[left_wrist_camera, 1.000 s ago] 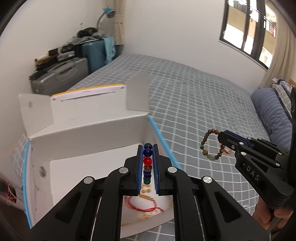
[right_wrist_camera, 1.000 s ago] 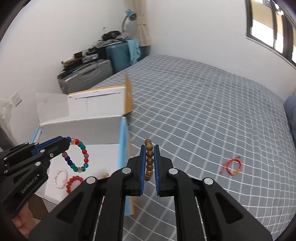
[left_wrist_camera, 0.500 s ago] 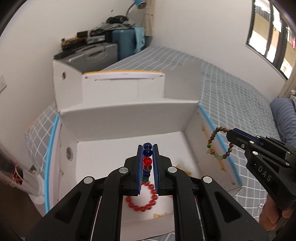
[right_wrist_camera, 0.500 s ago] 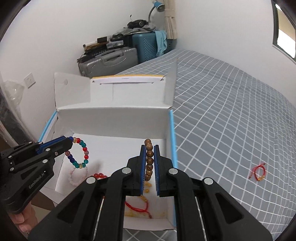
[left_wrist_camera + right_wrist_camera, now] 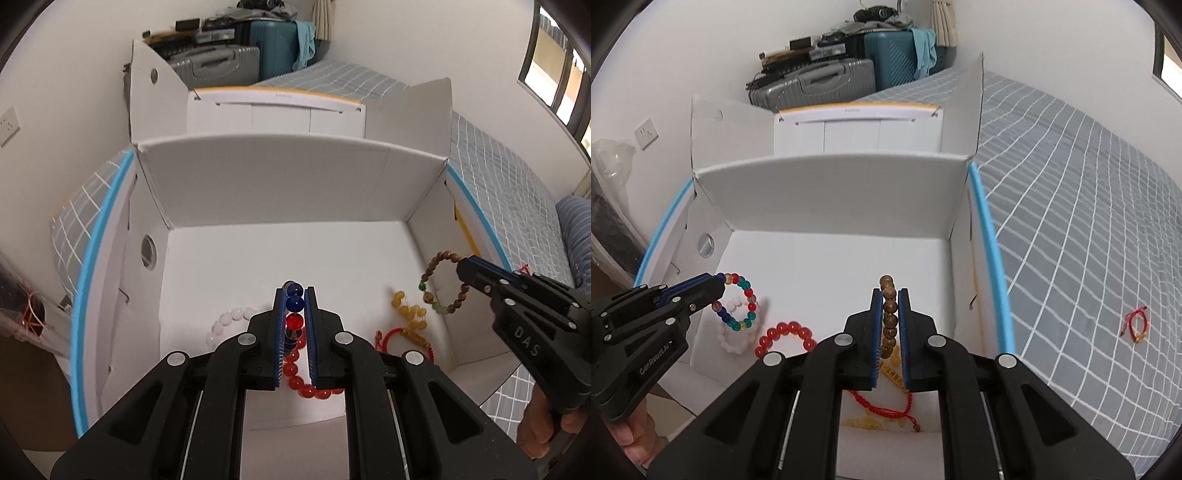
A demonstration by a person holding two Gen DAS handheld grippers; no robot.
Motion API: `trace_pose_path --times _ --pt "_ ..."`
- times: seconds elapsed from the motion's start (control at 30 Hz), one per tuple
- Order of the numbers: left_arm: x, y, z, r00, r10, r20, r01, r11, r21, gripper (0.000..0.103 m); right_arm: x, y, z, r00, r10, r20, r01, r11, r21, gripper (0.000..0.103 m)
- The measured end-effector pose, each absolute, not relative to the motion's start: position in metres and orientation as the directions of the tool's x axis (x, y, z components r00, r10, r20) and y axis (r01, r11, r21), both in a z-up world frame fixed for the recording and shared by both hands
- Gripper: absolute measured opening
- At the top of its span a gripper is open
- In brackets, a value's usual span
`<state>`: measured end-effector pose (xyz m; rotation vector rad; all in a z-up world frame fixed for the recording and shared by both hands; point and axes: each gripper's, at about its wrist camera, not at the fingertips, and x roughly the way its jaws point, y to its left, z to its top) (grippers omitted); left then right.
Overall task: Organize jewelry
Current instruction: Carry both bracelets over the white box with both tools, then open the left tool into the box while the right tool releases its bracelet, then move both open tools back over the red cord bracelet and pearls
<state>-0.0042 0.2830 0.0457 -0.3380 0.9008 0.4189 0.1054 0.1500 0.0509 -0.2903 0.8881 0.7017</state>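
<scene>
Left claw pinches a multicoloured glass-bead bracelet; right claw pinches a brown wooden-bead bracelet. Each should release low over bare floor of the white cardboard box, towards 12 o'clock.

The left gripper sits at the lower centre of its own frame, pointing steeply down, with both jaws closed tight. In the right wrist frame it enters from the lower left, and a hand holds its handle. The right gripper is also closed and points down; in the left wrist frame it stands at the right edge.
</scene>
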Motion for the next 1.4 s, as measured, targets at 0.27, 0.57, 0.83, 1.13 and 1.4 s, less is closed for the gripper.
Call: trace_pose_path --times 0.27,0.57,0.83,1.13,1.4 --pt "-0.002 0.284 0.032 0.525 0.201 -0.827 -0.493 0.864 -0.104 0.009 0.107 0.157 0.035 0.409 0.411 -0.815 -0.663 0.747 0.044 0.008" --pt "0.001 0.286 0.031 0.51 0.211 -0.834 -0.5 0.861 -0.088 0.01 0.108 0.156 0.033 0.399 0.42 -0.815 -0.664 0.745 0.059 0.01" --pt "-0.005 0.286 0.037 0.509 0.246 -0.825 -0.522 0.85 -0.069 0.026 0.104 0.151 0.04 0.397 0.449 -0.801 -0.671 0.737 0.081 0.02" --pt "-0.014 0.285 0.053 0.536 0.276 -0.798 -0.538 0.84 -0.07 0.055 0.09 0.141 0.066 0.445 0.506 -0.739 -0.683 0.725 0.085 0.063" --pt "-0.014 0.279 0.061 0.543 0.301 -0.784 -0.533 0.845 -0.046 0.068 0.097 0.127 0.077 0.466 0.539 -0.702 -0.669 0.734 0.12 0.088"
